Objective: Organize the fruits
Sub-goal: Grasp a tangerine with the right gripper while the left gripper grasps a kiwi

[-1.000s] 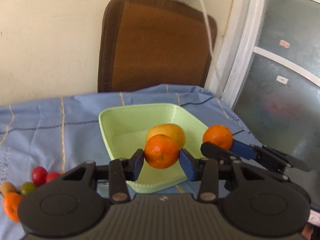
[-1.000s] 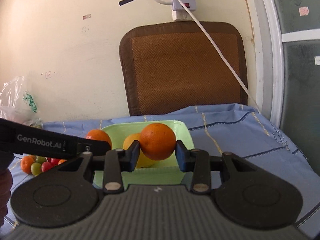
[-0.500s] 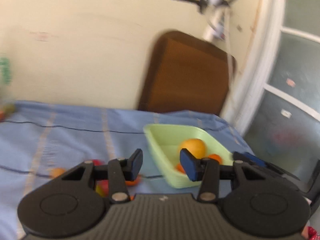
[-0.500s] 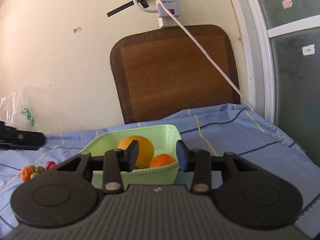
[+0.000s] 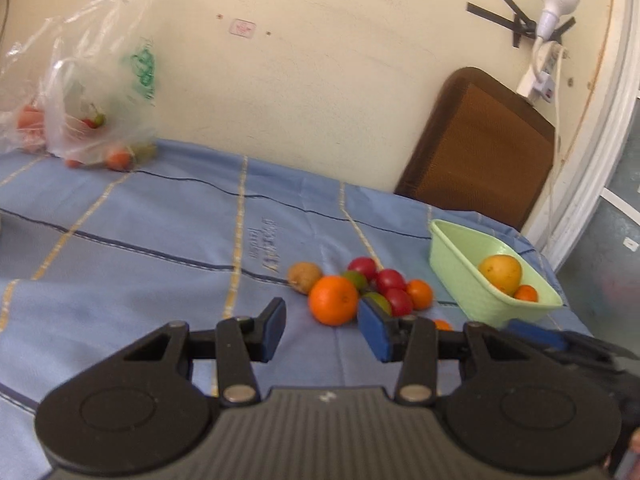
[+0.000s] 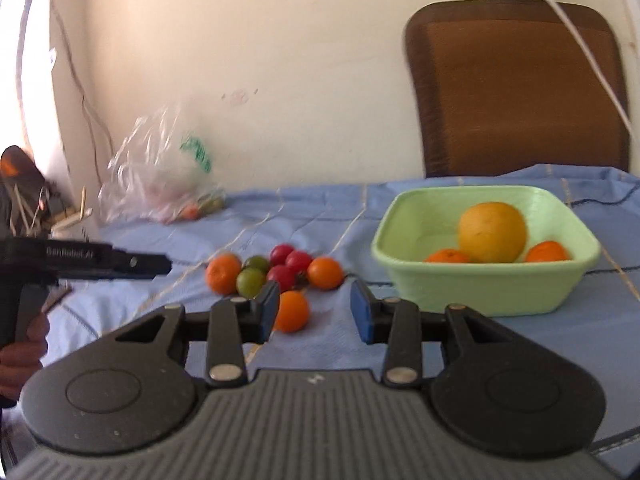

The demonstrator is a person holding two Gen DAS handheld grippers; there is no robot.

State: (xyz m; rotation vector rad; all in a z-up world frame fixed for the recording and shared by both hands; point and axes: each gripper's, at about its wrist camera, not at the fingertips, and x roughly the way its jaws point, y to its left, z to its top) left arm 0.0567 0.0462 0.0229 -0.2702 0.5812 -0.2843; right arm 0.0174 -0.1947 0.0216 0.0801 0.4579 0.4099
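Observation:
A light green basket [image 5: 460,264] [image 6: 408,276] on the blue cloth holds a big yellow-orange fruit [image 6: 492,232] and two small oranges [image 6: 446,256]. A pile of loose fruit lies left of it: an orange [image 5: 333,300], red fruits [image 5: 390,280], green ones, a brown kiwi [image 5: 305,276]. My left gripper [image 5: 322,330] is open and empty, just short of the orange. My right gripper [image 6: 314,312] is open and empty, with a small orange [image 6: 292,311] beside its left finger. The left gripper also shows in the right wrist view [image 6: 132,265].
A clear plastic bag [image 5: 80,92] with more fruit stands at the back left by the wall. A brown chair back [image 6: 516,88] rises behind the table. A white cable [image 6: 576,36] hangs down in front of it. The table's right edge lies just past the basket.
Both grippers let their oranges go into the basket and opened. Both have swung left from the basket to the loose fruit pile.

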